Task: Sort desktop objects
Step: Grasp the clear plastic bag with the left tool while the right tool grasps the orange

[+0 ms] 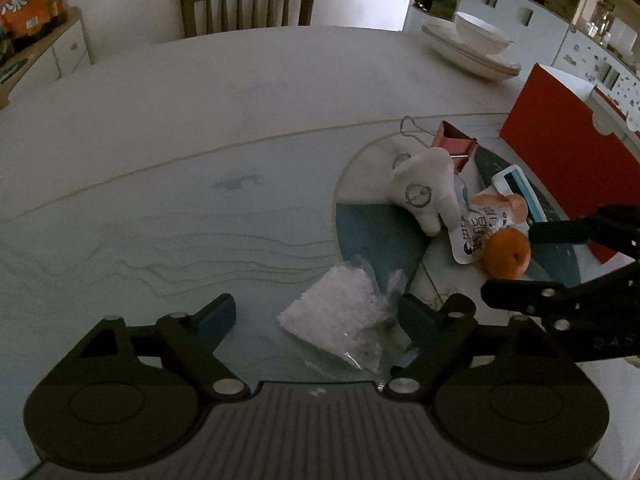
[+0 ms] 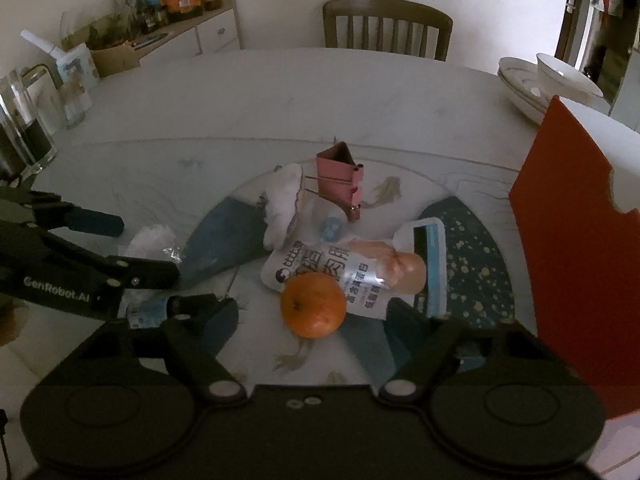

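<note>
Orange (image 2: 313,305) lies on round marble table (image 1: 200,92); wooden chair (image 1: 248,4) beyond; both grippers' fingers apart.

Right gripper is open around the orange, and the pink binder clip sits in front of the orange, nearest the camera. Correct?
Not quite. In the right wrist view the pink binder clip lies beyond the orange, farther from the camera. The right gripper is open around the orange.

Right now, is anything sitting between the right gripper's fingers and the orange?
Nothing visible blocks it. The orange lies straight ahead of the open right gripper, roughly centred between its fingers. The snack pouch touches the orange only on its far side, and the left gripper is off to the side over a plastic bag.
</note>
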Tool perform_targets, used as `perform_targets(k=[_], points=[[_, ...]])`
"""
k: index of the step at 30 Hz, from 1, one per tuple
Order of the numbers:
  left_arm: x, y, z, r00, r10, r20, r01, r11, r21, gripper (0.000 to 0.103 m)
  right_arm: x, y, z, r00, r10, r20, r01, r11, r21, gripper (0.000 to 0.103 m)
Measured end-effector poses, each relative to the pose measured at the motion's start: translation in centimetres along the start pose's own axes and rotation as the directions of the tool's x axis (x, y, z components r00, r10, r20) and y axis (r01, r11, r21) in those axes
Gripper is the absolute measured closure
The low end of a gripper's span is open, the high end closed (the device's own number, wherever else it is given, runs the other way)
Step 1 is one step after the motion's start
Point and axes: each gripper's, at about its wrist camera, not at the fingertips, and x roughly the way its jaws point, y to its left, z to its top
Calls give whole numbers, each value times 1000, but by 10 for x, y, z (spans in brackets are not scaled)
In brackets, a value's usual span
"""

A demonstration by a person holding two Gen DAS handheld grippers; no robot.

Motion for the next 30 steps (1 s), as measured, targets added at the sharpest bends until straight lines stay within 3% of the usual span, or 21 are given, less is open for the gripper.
perform_targets(k=[6, 21, 30], points=[[-1, -4, 0, 1000, 12, 12, -12, 1000, 25, 36, 5, 4, 2, 1000, -1, -13, 1, 1000, -16, 36], [-3, -8, 3, 1000, 8, 9, -9, 1000, 26, 66, 3, 3, 1, 1000, -23, -9, 23, 1000, -12, 68], [-15, -9, 2, 1000, -5, 9, 4, 1000, 15, 73, -6, 0, -2, 1000, -23, 5, 23, 1000, 8, 69]])
